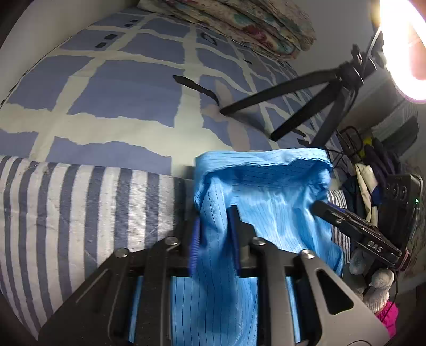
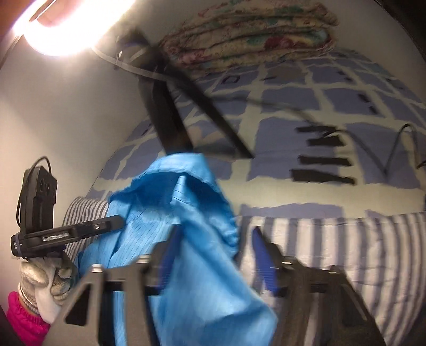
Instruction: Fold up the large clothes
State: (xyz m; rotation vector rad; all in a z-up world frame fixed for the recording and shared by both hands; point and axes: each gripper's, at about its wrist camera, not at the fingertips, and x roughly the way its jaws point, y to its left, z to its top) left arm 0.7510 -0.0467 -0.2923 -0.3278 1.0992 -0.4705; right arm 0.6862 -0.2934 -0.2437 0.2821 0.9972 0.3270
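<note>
A light blue pinstriped garment (image 1: 266, 191) hangs bunched over a striped cushion (image 1: 80, 207) at the near edge of the bed. In the left wrist view, my left gripper (image 1: 215, 226) is shut on a fold of it, both blue pads pressing the cloth. My right gripper (image 1: 327, 213) reaches the garment's right side. In the right wrist view, the garment (image 2: 159, 202) drapes over the left finger of my right gripper (image 2: 216, 234). Its right pad (image 2: 262, 255) stands clear of the cloth, so the jaws are open around it. My left gripper (image 2: 114, 222) shows at the left, held by a gloved hand (image 2: 40, 274).
The bed sheet (image 1: 119, 87) has blue squares on cream. A black tripod (image 1: 306, 101) stands on it under a bright ring lamp (image 1: 404, 48). A folded floral quilt (image 1: 239, 21) lies at the far end. Clutter and cables (image 1: 372, 165) sit right of the bed.
</note>
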